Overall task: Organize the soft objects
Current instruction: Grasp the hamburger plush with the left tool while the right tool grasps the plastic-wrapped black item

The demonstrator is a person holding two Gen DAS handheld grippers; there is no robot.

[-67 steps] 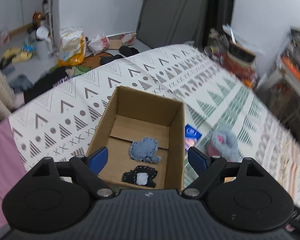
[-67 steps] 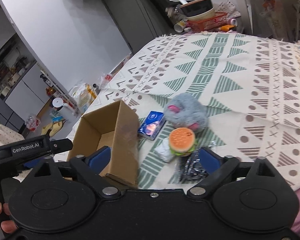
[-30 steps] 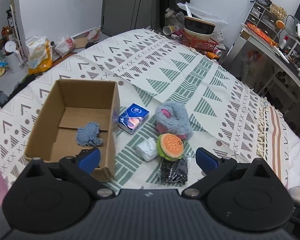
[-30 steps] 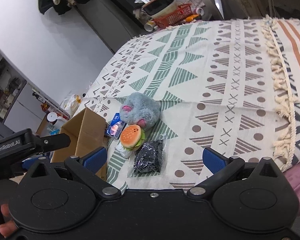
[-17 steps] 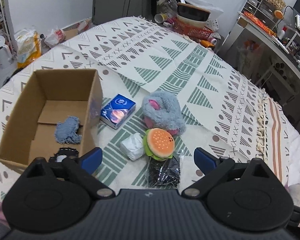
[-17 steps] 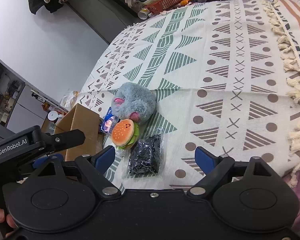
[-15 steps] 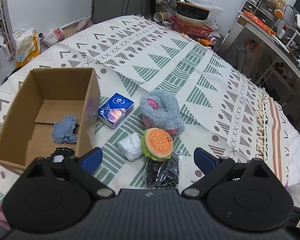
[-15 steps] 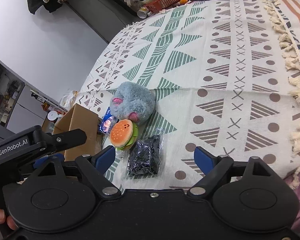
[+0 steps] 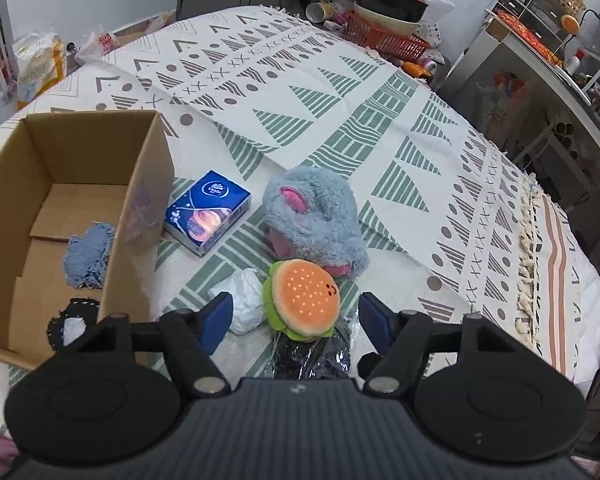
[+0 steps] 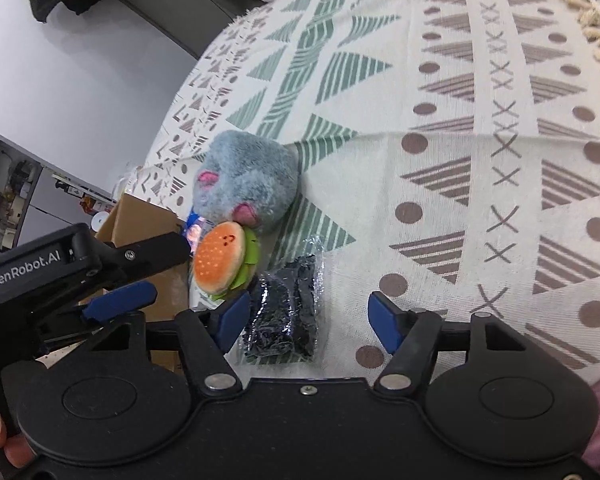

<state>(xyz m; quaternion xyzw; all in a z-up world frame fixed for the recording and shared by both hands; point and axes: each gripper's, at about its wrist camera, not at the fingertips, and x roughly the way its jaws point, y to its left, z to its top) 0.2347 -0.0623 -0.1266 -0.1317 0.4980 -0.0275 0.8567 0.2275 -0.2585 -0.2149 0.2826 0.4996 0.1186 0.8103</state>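
Note:
An orange burger plush [image 9: 304, 298] lies on the patterned bedspread [image 9: 380, 128] against a grey furry plush [image 9: 312, 220]. My left gripper [image 9: 296, 322] hovers just over the burger with its jaws closing, and the pads are clear of it. A black item in a clear bag [image 10: 284, 308] lies in front of the burger [image 10: 220, 260]. My right gripper [image 10: 308, 318] straddles the bag. Its jaws are closing and the right pad is still well off the bag. The cardboard box [image 9: 60, 200] holds a blue cloth [image 9: 88, 254] and a black patch [image 9: 70, 324].
A blue tissue pack [image 9: 208, 212] lies beside the box wall, and a white crumpled wad [image 9: 242, 300] sits left of the burger. The left gripper's blue pad [image 10: 120, 295] shows at the left of the right wrist view. A cluttered shelf and desk stand beyond the bed.
Both grippers have come down and closer to the pile of toys. Both pairs of jaws have narrowed from wide open.

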